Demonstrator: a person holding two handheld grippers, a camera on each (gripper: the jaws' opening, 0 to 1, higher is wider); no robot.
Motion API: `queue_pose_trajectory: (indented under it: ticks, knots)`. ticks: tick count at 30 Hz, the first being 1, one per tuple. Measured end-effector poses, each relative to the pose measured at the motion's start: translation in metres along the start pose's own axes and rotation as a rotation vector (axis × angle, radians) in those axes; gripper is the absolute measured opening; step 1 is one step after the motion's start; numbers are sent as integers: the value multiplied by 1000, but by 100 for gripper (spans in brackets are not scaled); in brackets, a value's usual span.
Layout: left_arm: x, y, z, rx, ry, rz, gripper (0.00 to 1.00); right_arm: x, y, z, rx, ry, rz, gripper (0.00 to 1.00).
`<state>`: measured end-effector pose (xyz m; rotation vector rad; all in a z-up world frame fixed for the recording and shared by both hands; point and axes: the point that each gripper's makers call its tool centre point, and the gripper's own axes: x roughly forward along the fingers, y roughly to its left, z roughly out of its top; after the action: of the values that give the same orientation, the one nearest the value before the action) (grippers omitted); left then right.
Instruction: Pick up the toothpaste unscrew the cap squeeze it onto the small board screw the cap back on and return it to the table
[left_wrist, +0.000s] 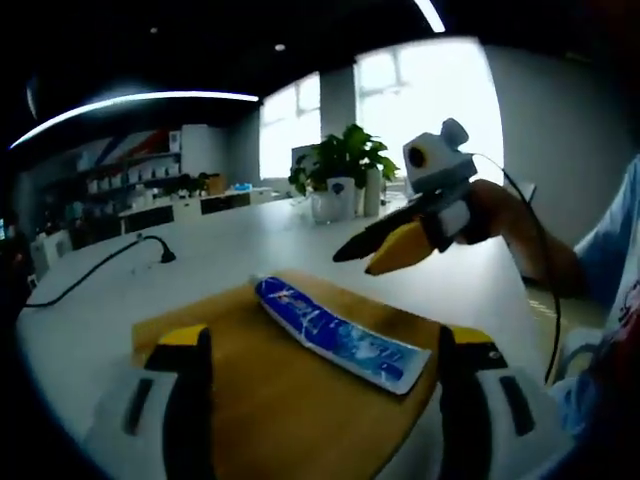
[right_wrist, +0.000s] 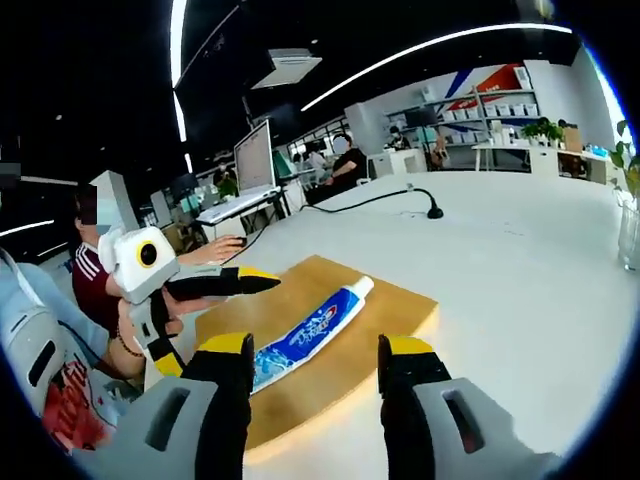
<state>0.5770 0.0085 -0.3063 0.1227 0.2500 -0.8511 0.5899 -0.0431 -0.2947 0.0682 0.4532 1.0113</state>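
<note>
Left tool (left_wrist: 325, 375): own jaws rise at 7 and 5 o'clock of the left gripper view, set wide apart, nothing between them; they flank the near part of the board. In the right gripper view it enters at 9 o'clock (right_wrist: 265, 283), held in a hand, its yellow-and-black tips seeming together over the board's edge.
Small board (left_wrist: 300, 400): pale wood, flat on the worktop; it bears the toothpaste.
Toothpaste (left_wrist: 335, 335): blue-and-white tube, lying flat on the board, cap on. In the left gripper view the cap end points to 10 o'clock, the crimped end to 4 o'clock. In the right gripper view (right_wrist: 310, 335) the white cap points to 1 o'clock. No tool touches it.
Right tool (right_wrist: 315, 375): own jaws rise at 7 and 5 o'clock of the right gripper view, open, the tube's crimped end near the left jaw. In the left gripper view it hangs at 2 o'clock (left_wrist: 385, 250), above the board, clear of the tube.
Worktop (left_wrist: 220, 250): white, broad.
Cable (left_wrist: 100, 265): black, lying at 9 o'clock in the left gripper view.
Potted plant (left_wrist: 340, 175): green, at 12 o'clock, far side of the worktop.
</note>
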Motion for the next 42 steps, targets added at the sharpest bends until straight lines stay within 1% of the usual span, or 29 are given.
queue_pose_trajectory:
  ticks: [2, 5, 9, 12, 13, 15, 16, 18, 20, 22, 25, 29, 30, 32, 34, 36, 37, 38, 39, 42]
  knots:
    - [2, -4, -1, -7, -1, -13, 100, 2, 1, -2, 13, 14, 8, 45]
    - [6, -10, -3, -16, 11, -35, 100, 5, 4, -8, 0, 40, 13, 49]
    - [12, -21, -4, -9, 35, -76, 100, 12, 5, -12, 8, 63, 36, 49]
    - [17, -29, -1, 0, 48, -100, 100, 19, 8, -12, 19, 72, 52, 48]
    - [19, -30, -1, -11, 52, -102, 100, 21, 9, -12, 19, 76, 56, 48]
    - [23, -36, -4, -45, 66, -141, 100, 25, 10, -13, 17, 79, 66, 46]
    - [24, -36, -5, -51, 72, -145, 100, 27, 10, -13, 20, 77, 70, 42]
    - [27, -35, -7, -53, 82, -138, 100, 30, 10, -13, 32, 73, 76, 39]
    - [30, -33, -7, -50, 88, -130, 100, 31, 11, -14, 35, 72, 80, 39]
    - [31, -32, -10, -62, 104, -124, 100, 30, 10, -13, 36, 68, 81, 38]
    - [32, -32, -8, -77, 97, -124, 100, 28, 7, -13, 27, 69, 73, 39]
    - [35, -37, -7, -81, 100, -150, 100, 28, -4, -16, 26, 86, 47, 40]
    - [36, -39, -7, -78, 102, -158, 100, 29, -4, -17, 27, 90, 47, 40]
    - [38, -41, -8, -67, 109, -162, 100, 31, -1, -17, 50, 88, 71, 40]
    - [39, -41, -9, -54, 119, -158, 100, 31, -1, -18, 53, 86, 67, 37]
    - [39, -40, -10, -40, 130, -163, 100, 31, -5, -19, 48, 87, 43, 29]
    - [39, -40, -9, -43, 131, -165, 100, 31, -6, -20, 52, 88, 41, 27]
    - [39, -40, -9, -51, 129, -168, 100, 32, -7, -20, 68, 82, 43, 27]
    - [39, -39, -8, -57, 125, -172, 100, 32, -6, -19, 103, 71, 53, 27]
    - [40, -39, -7, -68, 120, -176, 100, 33, -4, -19, 113, 67, 58, 27]
